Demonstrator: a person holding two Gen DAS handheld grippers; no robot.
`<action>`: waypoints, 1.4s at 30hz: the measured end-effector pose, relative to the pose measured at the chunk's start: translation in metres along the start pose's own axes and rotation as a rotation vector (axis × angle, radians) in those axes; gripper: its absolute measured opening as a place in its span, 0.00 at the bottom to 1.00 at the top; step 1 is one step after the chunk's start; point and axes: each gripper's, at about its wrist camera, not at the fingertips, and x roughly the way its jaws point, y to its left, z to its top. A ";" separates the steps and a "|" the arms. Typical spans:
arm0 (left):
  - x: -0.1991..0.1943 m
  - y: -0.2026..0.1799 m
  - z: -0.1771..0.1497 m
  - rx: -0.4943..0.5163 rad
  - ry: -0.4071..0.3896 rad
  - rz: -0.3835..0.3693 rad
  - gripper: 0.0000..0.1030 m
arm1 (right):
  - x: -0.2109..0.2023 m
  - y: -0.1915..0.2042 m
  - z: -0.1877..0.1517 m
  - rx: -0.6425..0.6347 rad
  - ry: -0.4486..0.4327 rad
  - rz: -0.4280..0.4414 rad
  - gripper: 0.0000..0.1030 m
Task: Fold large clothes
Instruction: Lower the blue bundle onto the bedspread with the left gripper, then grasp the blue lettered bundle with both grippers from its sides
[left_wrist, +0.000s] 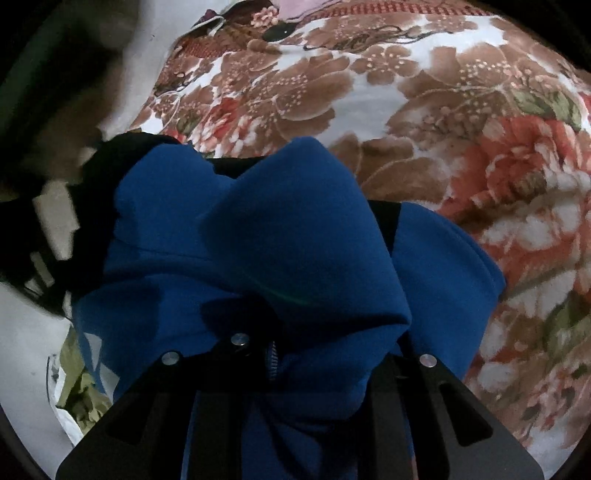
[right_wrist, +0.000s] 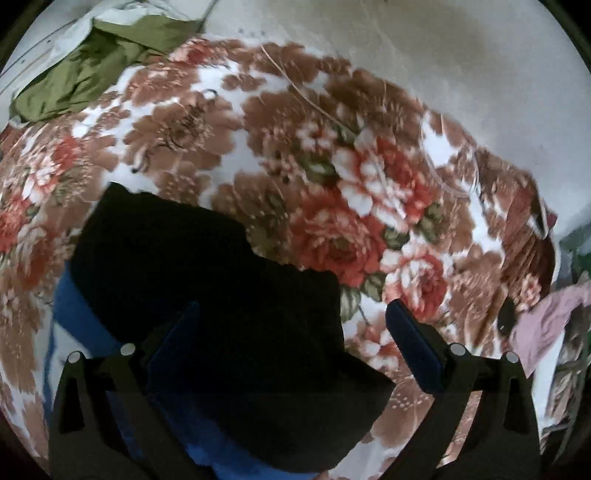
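- Blue fabric of the garment (left_wrist: 280, 236) bunches directly in front of the left claw (left_wrist: 295, 354), hiding its fingertips; the jaws are nearly together and pinch a fold of this cloth, with a zipper edge showing at the grip.
- Black panels of the same garment (right_wrist: 207, 280) lie under the right claw (right_wrist: 291, 332), whose jaws stand wide apart, one finger over the black cloth and the blue-padded finger (right_wrist: 413, 347) over the blanket, pressing on nothing.
- Floral blanket (left_wrist: 443, 110) in brown, red and white covers the surface beneath; the garment sits on it, close below both claws.
- Green cloth (right_wrist: 85, 74) lies at the far edge of the blanket, well apart from the garment.
- Pink cloth (right_wrist: 546, 325) lies at the blanket's right side in the right view, beside a small dark oval object (right_wrist: 506, 319).
- Garment appearance: thick blue material, heaped in rounded folds, with black sections showing between and beside the blue; not flat.
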 end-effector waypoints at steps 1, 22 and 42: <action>-0.001 0.000 -0.002 0.001 -0.006 -0.001 0.17 | 0.009 -0.004 -0.001 0.009 0.009 0.006 0.95; -0.118 0.084 -0.048 -0.274 -0.229 -0.030 0.95 | -0.001 -0.033 -0.023 0.243 -0.110 0.054 0.96; 0.026 0.241 -0.045 -0.816 0.051 -0.340 0.94 | -0.036 0.009 -0.136 0.333 0.077 -0.093 0.96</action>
